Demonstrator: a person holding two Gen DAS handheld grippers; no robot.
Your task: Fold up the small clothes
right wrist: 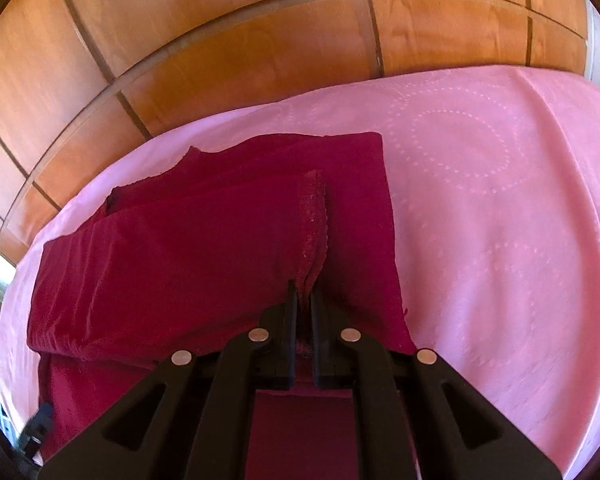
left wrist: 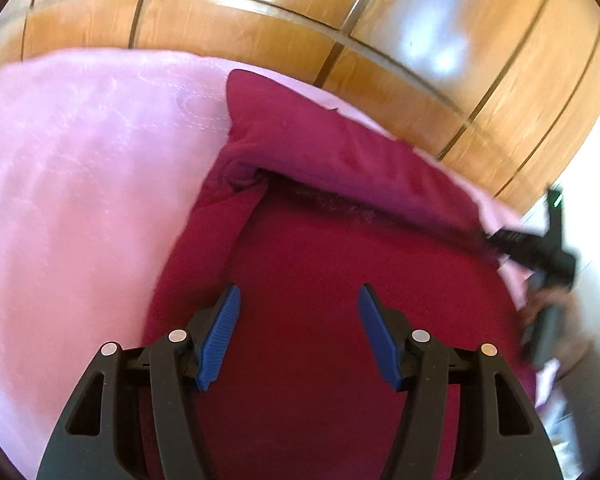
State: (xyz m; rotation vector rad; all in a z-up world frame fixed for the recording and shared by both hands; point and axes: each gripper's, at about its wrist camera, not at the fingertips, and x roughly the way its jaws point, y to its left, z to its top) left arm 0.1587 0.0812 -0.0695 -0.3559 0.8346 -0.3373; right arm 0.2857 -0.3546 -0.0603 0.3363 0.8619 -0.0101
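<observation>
Fingers spread wide on the left gripper (left wrist: pixel 299 334), blue ribbed pads (left wrist: pixel 220 336) apart and nothing between them, hovering just over the dark red garment (left wrist: pixel 332 280). Smooth knit cloth, that garment, lying on a pale pink bedspread (left wrist: pixel 80 200), with one part folded over into a thick rounded roll running across the far side. Off at the right edge of the left wrist view, blurred, the right gripper (left wrist: pixel 500 240) shows at the end of that fold.

Over to the right wrist view: the right gripper (right wrist: pixel 304 300) has its black jaws nearly together, pinched on a rough, lacy-textured edge of the garment (right wrist: pixel 180 248) that bunches into little pleats at the tips. From there the cloth spreads out in flat layered panels with straight edges and a square far corner. The bedspread (right wrist: pixel 500 220) carries stitched rings of tiny dots. Beyond it, glossy wooden panels (right wrist: pixel 180 52) with dark grooves. No readable writing anywhere.
</observation>
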